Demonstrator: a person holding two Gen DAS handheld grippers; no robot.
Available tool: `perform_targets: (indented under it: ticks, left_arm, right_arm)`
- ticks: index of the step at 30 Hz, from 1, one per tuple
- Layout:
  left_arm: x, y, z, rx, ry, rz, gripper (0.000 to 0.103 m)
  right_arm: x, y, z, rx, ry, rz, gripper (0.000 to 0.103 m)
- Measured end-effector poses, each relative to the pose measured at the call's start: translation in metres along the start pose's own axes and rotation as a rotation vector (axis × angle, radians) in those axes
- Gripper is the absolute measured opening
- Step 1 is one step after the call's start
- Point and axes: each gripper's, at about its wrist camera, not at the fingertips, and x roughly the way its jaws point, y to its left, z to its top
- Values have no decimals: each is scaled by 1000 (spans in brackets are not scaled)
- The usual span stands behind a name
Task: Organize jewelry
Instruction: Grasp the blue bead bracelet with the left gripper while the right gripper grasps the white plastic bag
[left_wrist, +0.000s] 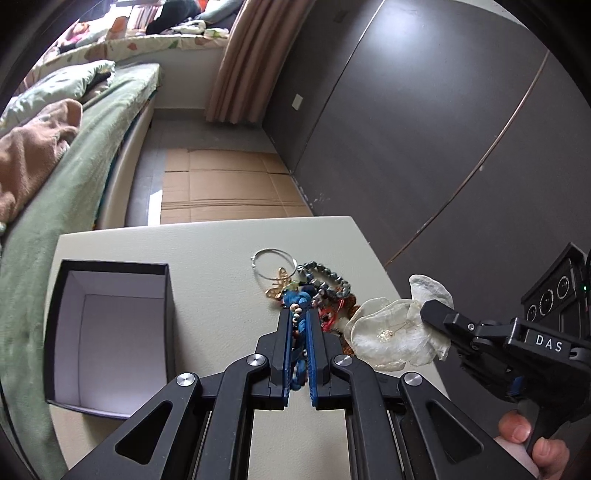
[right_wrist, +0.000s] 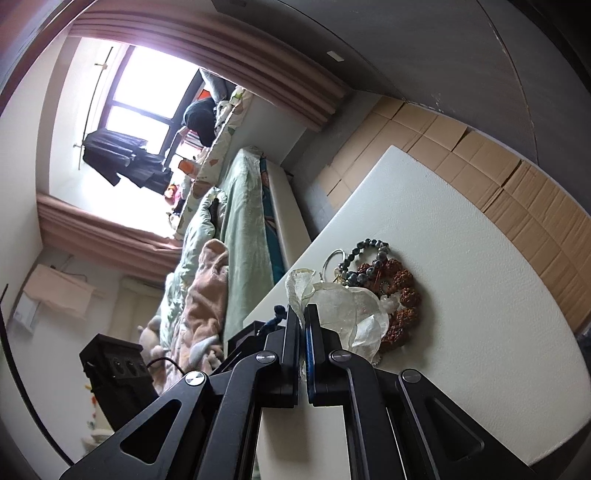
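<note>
A heap of jewelry (left_wrist: 325, 295) lies on the white table (left_wrist: 221, 251): a silver hoop (left_wrist: 273, 264), a gold butterfly (left_wrist: 279, 286), grey beads (left_wrist: 332, 280) and brown beads (right_wrist: 402, 291). My left gripper (left_wrist: 299, 314) is shut on a blue braided piece (left_wrist: 299, 301) at the heap's near edge. My right gripper (right_wrist: 303, 314) is shut on a translucent white flower piece (left_wrist: 391, 332), also in the right wrist view (right_wrist: 343, 302), held just right of the heap. An open black box (left_wrist: 110, 332) with a white inside stands at the left.
A bed with green bedding (left_wrist: 74, 166) runs along the table's left side. Flattened cardboard (left_wrist: 225, 184) covers the floor beyond the table. A dark wardrobe wall (left_wrist: 424, 129) is on the right. The table's right edge (left_wrist: 384, 266) is close to the heap.
</note>
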Motion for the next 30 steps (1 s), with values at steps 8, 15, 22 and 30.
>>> perform_targets:
  ticks: [8, 15, 22, 30]
  left_arm:
    - [-31, 19, -5, -56, -63, -3, 7]
    - [-62, 50, 1, -136, -135, 7, 7]
    - [-87, 84, 8, -206, -205, 46, 7]
    - [-100, 117, 12, -263, -246, 106, 7]
  right_arm:
    - [11, 12, -16, -18, 25, 45, 5]
    - [32, 38, -34, -76, 68, 131, 5]
    - [60, 67, -51, -125, 106, 218, 5]
    - [95, 96, -65, -193, 159, 267, 5]
